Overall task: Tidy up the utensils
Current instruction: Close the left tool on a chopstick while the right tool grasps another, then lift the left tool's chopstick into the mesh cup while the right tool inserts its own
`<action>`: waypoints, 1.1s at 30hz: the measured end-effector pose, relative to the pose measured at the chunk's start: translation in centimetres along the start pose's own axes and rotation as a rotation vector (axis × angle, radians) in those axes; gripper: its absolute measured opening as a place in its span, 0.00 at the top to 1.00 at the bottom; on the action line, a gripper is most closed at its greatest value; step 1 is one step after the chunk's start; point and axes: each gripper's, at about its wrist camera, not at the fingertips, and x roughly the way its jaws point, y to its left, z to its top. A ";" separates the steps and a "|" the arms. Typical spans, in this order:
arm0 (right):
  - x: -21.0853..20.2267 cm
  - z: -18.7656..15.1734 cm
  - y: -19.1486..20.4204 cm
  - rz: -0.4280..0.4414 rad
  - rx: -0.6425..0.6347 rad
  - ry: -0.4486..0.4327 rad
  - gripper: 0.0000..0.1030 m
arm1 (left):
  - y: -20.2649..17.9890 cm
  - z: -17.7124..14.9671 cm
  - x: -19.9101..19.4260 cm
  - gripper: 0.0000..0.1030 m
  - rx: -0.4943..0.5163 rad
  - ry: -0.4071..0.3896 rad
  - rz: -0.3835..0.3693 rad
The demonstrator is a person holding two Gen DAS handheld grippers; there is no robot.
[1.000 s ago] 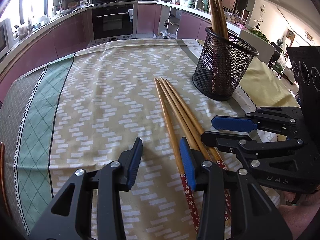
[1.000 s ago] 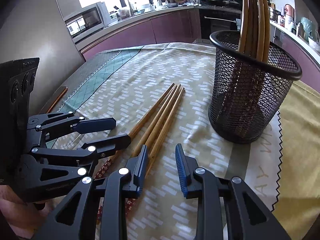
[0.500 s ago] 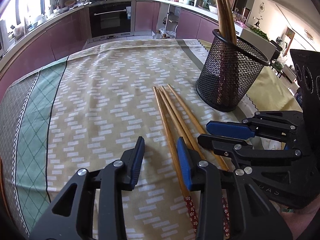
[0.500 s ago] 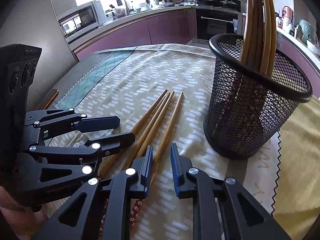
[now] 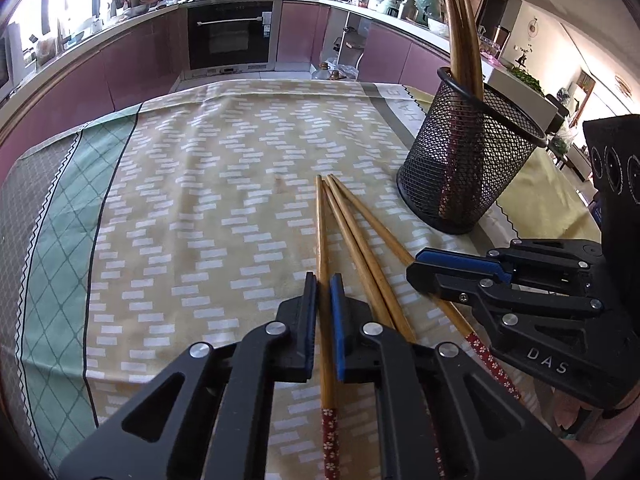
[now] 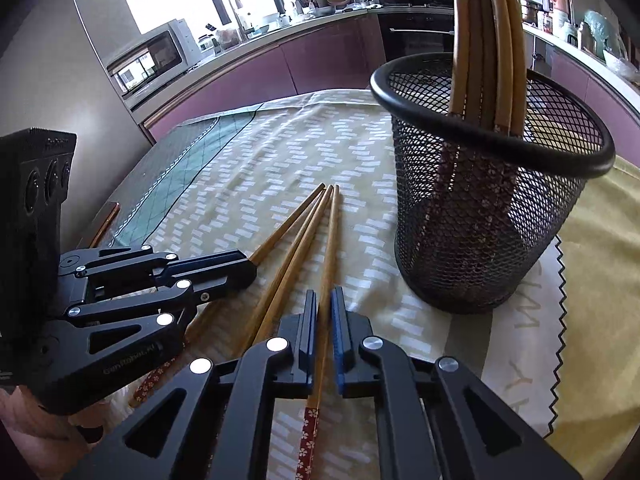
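Several wooden chopsticks with red flowered ends lie side by side on the tablecloth. My left gripper point(image 5: 323, 282) is closing tight on the leftmost chopstick point(image 5: 320, 220), and its pads press the shaft. My right gripper point(image 6: 324, 298) is closing the same way on the rightmost chopstick point(image 6: 332, 232). Two loose chopsticks point(image 5: 362, 248) lie between them. The black mesh holder point(image 6: 488, 216) stands upright just right of the pile with several chopsticks point(image 6: 484, 40) in it. Each view shows the other gripper too: right gripper point(image 5: 416, 272), left gripper point(image 6: 250, 270).
A yellow and green patterned tablecloth point(image 5: 180, 200) covers the table. Its far edge faces purple kitchen cabinets and an oven point(image 5: 230, 36). A microwave point(image 6: 154, 60) sits on the counter to the left. A person's hands hold both tools at the near edge.
Both grippers went from open to shut, each onto one outer chopstick. The pile spread slightly at the near end. The hands barely shifted.
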 end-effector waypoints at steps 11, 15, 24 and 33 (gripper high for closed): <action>-1.5 -0.3 -0.4 0.022 0.010 -0.027 0.95 | 0.1 -0.4 -1.7 0.93 -0.025 -0.027 -0.023; -2.2 -0.5 -0.4 0.039 0.006 -0.042 0.95 | 0.2 -0.4 -2.6 0.93 -0.027 -0.043 -0.026; -3.6 -0.7 -0.1 0.057 -0.003 -0.073 0.95 | -0.1 -0.6 -4.2 0.93 -0.020 -0.076 -0.028; -5.1 -0.8 -0.2 0.065 -0.009 -0.108 0.95 | -0.8 -0.6 -5.6 0.93 -0.007 -0.099 -0.037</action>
